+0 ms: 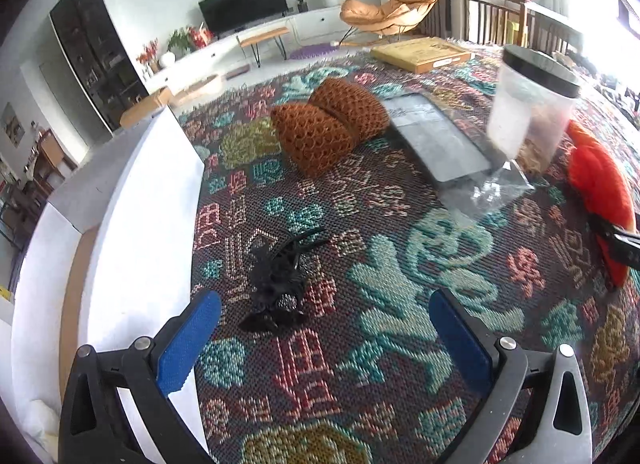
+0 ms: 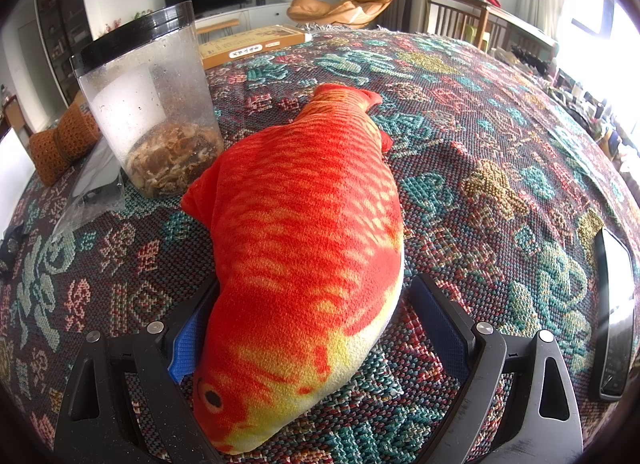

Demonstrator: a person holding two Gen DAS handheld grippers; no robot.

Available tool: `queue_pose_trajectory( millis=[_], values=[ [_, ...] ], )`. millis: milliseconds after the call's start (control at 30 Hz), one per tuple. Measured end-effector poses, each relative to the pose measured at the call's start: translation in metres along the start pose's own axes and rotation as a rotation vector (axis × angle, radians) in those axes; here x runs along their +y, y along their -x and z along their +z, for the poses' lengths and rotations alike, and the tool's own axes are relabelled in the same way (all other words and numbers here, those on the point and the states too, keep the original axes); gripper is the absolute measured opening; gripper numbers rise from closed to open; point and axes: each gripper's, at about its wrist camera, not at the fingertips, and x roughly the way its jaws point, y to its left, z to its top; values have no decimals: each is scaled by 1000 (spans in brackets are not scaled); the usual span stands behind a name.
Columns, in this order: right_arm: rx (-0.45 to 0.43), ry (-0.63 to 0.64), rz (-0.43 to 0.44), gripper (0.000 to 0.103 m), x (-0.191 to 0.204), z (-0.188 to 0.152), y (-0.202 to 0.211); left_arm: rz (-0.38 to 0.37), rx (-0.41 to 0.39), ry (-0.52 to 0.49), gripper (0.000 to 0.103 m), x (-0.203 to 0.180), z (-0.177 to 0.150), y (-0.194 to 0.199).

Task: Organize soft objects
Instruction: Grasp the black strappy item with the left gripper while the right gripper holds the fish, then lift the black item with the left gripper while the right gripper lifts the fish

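An orange-red plush fish [image 2: 304, 232] lies on the patterned tablecloth [image 2: 480, 136], head toward me. My right gripper [image 2: 316, 328] is open, its fingers on either side of the fish's head end; the left pad touches it, the right stands a little apart. The fish also shows at the right edge of the left wrist view [image 1: 600, 192]. My left gripper [image 1: 324, 328] is open and empty above the cloth. A small black tangled soft object [image 1: 280, 280] lies just ahead of it, left of centre. A brown knitted roll [image 1: 328, 124] lies further back.
A white open box [image 1: 132, 224] stands at the left. A clear jar with a black lid [image 2: 148, 104], a plastic-bagged dark flat pack [image 1: 436, 140] and a yellow box [image 1: 420, 54] sit on the table. A phone-like device [image 2: 614, 312] lies at the right.
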Motion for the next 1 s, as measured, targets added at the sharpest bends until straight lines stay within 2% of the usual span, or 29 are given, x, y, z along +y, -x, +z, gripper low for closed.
queue_pose_trajectory(
  millis=[100,200,267,300,333,367,500,667,800,933,967,1000],
  values=[
    [0,0,0,94,0,0,0,-44,103,64,103,19,6,-35],
    [0,0,0,94,1,0,0,-85,159,111,101,28,-1,-54],
    [0,0,0,94,1,0,0,-123,126,147,88,36,-5,-50],
    [0,0,0,94,1,0,0,-120,99,159,61,40,-6,-46],
    [0,0,0,94,1,0,0,-121,89,173,38,44,-7,-43],
    [0,0,0,94,1,0,0,-153,90,200,36,50,-7,-41],
    [0,1,0,94,1,0,0,-244,56,291,36,54,-18,-23],
    [6,-7,8,95,2,3,-2,-315,20,303,36,39,-46,3],
    [78,-28,95,94,-10,20,-6,-352,-4,316,36,31,-60,16],
    [131,-82,110,93,-20,40,-10,-387,2,311,36,24,-68,20],
    [129,-93,122,90,-21,43,-11,-392,-1,306,36,21,-70,23],
    [143,-97,141,70,-21,45,-13,-397,-5,300,35,19,-72,26]
  ],
)
